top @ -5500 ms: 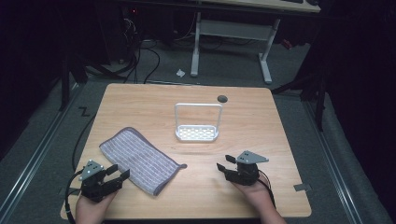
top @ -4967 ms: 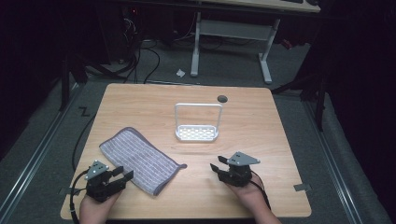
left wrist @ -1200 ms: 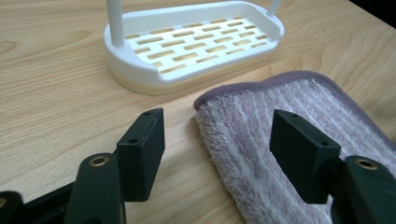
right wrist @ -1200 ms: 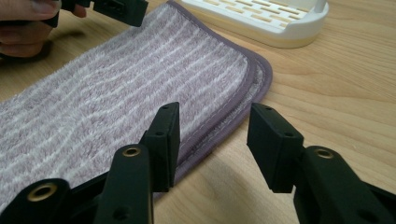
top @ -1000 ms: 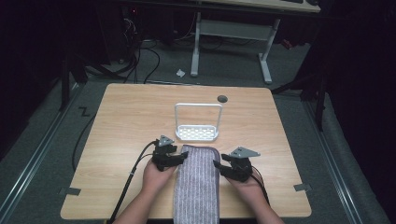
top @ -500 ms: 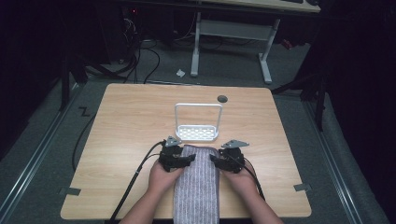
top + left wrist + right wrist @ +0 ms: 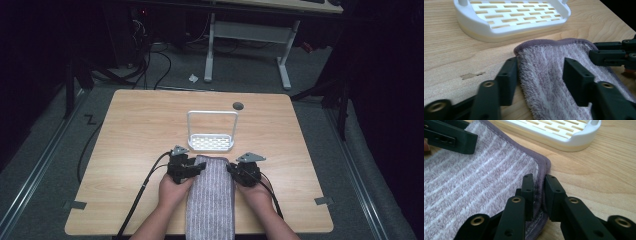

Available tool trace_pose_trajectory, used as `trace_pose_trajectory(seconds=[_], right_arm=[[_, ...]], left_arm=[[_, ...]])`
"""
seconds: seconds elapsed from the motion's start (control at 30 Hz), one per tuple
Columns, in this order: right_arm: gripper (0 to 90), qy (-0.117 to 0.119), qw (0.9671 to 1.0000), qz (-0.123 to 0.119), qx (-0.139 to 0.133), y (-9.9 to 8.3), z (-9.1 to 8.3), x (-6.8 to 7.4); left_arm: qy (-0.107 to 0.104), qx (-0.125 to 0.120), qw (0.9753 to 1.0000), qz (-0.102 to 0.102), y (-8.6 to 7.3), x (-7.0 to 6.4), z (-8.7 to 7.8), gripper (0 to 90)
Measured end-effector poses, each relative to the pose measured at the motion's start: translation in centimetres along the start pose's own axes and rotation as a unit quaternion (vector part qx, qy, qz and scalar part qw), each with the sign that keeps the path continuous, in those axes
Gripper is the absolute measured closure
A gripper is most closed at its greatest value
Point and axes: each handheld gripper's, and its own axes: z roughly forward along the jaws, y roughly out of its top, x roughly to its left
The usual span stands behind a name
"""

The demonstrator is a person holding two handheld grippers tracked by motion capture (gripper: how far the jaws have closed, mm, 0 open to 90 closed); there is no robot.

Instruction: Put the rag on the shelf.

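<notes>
A grey-lilac striped towel [image 7: 211,200] lies lengthwise on the wooden table [image 7: 125,150], its near end over the front edge. My left gripper [image 7: 197,167] is at the towel's far left corner. In the left gripper view the towel [image 7: 549,72] lies between the left gripper's [image 7: 541,72] wide-open jaws. My right gripper [image 7: 231,169] is at the far right corner. In the right gripper view the towel's [image 7: 474,187] hem is pinched between the right gripper's [image 7: 539,182] jaws.
A white slotted rack [image 7: 211,135] with an upright hoop handle stands just beyond the towel's far end, close to both grippers. A dark round hole [image 7: 238,106] sits in the table behind it. Cables trail from both grippers toward the front edge.
The towel, earlier slanted at the left, now lies straight in the middle. Both grippers came in to its far corners, and over the last second the right gripper edged inward onto the hem.
</notes>
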Motion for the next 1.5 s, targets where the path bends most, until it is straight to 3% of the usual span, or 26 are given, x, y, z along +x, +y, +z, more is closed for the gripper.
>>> trace_pose_trajectory(seconds=[0.1, 0.13, 0.17, 0.2, 0.27, 0.37, 0.47, 0.6, 0.67, 0.87, 1.1, 1.17, 1.33, 1.43, 1.5], right_arm=[[82.7, 0.003, 1.0, 0.001, 0.0, 0.0, 0.0, 0.0], [83.2, 0.002, 1.0, 0.001, 0.0, 0.0, 0.0, 0.0], [83.6, 0.0, 1.0, -0.004, -0.002, 0.0, 0.0, 0.0], [84.2, -0.005, 0.9999, -0.009, -0.006, 0.0, -0.1, 0.2], [84.3, -0.006, 0.9999, -0.011, -0.009, -0.1, -0.2, 0.3], [84.6, -0.009, 0.9995, -0.019, -0.022, -0.1, -0.4, 0.5], [84.7, -0.013, 0.9988, -0.029, -0.036, 0.0, -0.8, 1.0], [84.6, -0.012, 0.998, -0.035, -0.052, 0.2, -1.4, 1.5], [84.6, -0.012, 0.9969, -0.042, -0.065, 0.3, -1.9, 1.9], [84.5, -0.017, 0.9931, -0.053, -0.103, 1.1, -3.4, 2.7], [84.4, -0.014, 0.9903, -0.049, -0.129, 2.1, -4.3, 3.0], [84.4, -0.015, 0.9883, -0.053, -0.142, 2.6, -4.8, 3.1], [84.3, -0.015, 0.985, -0.051, -0.164, 3.2, -5.7, 3.2], [84.3, -0.016, 0.981, -0.052, -0.186, 4.0, -6.8, 3.4], [84.3, -0.016, 0.9802, -0.052, -0.19, 4.1, -7.0, 3.4]], left_arm=[[0.008, -0.001, 1.0, 0.0, 0.0, -0.1, 0.0, 40.5], [0.011, -0.001, 0.9999, -0.002, 0.0, -0.1, 0.0, 47.0], [0.014, 0.0, 0.9999, -0.001, 0.0, -0.1, 0.1, 47.0], [0.016, 0.004, 0.9999, 0.002, 0.1, -0.2, 0.1, 58.2], [0.023, 0.011, 0.9995, 0.017, 0.1, -0.5, 0.3, 61.0], [0.023, 0.022, 0.999, 0.032, 0.1, -0.7, 0.4, 75.6], [0.029, 0.014, 0.9986, 0.043, -0.1, -0.9, 0.1, 82.7], [0.038, -0.023, 0.998, 0.045, -0.5, -1.5, -0.9, 83.5], [0.049, -0.041, 0.9963, 0.058, -0.5, -1.8, -1.4, 83.5], [0.042, -0.091, 0.9922, 0.073, -0.1, -2.9, -3.3, 83.5], [0.04, -0.121, 0.9887, 0.078, 0.8, -3.7, -4.5, 83.7], [0.043, -0.137, 0.9862, 0.082, 1.2, -4.1, -5.1, 83.9], [0.039, -0.155, 0.9834, 0.086, 1.8, -4.8, -6.0, 83.8], [0.041, -0.172, 0.9797, 0.093, 2.6, -5.5, -6.8, 83.8], [0.041, -0.18, 0.9783, 0.095, 2.9, -5.7, -7.1, 83.8]])
